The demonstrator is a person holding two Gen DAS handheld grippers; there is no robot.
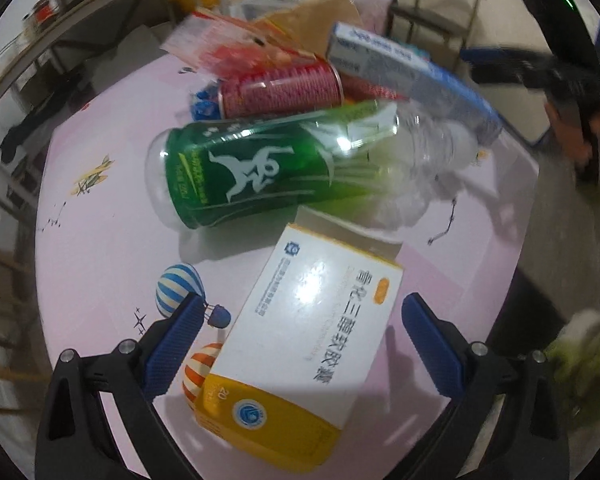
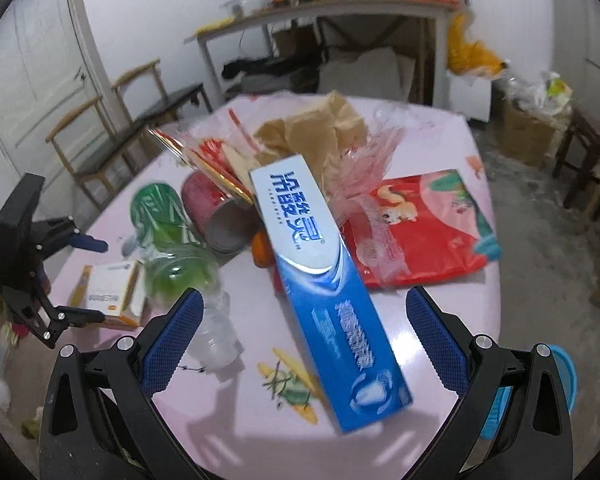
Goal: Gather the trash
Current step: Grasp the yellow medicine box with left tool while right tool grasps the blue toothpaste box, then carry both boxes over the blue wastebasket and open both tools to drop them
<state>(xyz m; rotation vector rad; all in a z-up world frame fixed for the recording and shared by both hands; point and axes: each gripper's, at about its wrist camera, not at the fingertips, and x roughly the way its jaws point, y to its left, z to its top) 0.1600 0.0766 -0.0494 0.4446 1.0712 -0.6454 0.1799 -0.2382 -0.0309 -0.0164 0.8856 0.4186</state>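
Both wide open, holding nothing: left hand-held gripper (image 1: 300, 344) straddles medicine box (image 1: 304, 344); right hand-held gripper (image 2: 304, 340) straddles toothpaste box (image 2: 324, 296), long axis pointing away.

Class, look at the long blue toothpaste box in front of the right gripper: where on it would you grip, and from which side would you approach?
Grip the toothpaste box across its narrow width near the closer end, coming from the table edge along its length. The open right gripper already straddles that end, whereas the far end leans into the trash pile.
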